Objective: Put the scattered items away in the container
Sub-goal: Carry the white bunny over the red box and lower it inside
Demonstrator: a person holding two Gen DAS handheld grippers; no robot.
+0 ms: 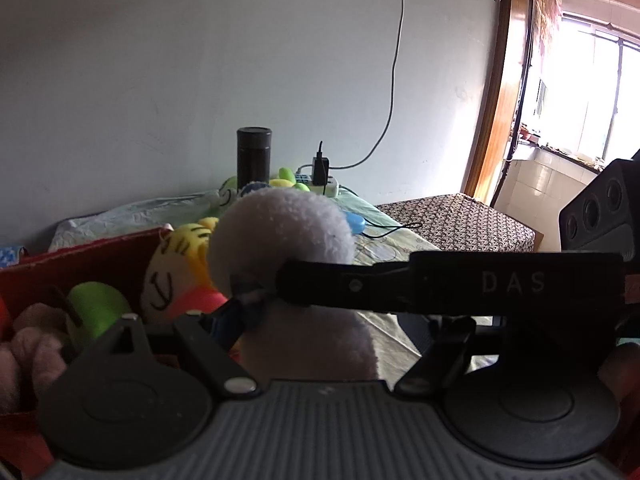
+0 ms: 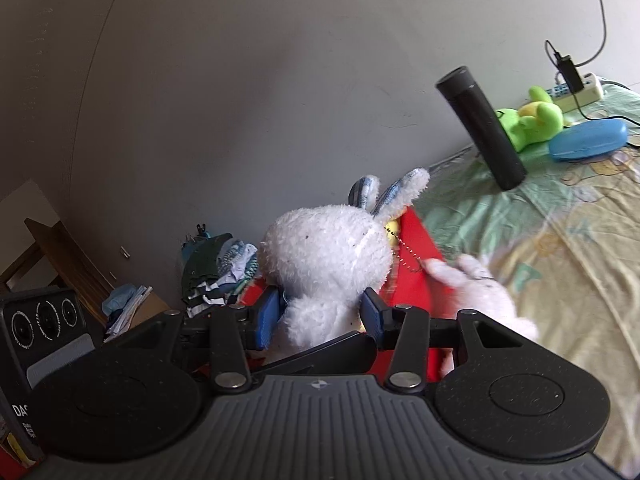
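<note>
Right tongs (image 2: 322, 316) clench the white rabbit (image 2: 326, 258) at its neck, above the red box (image 2: 416, 276). Left tongs (image 1: 256, 304) also meet the rabbit (image 1: 280, 232); their grip I cannot tell. Box (image 1: 80, 264) at 9 o'clock.

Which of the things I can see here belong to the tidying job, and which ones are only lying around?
Part of the job:
- white plush rabbit, gripped by the right gripper
- red container with toys already inside
- green plush toy, on the bed

Only lying about:
- black flask
- power strip
- blue case
- pile of clothes
</note>
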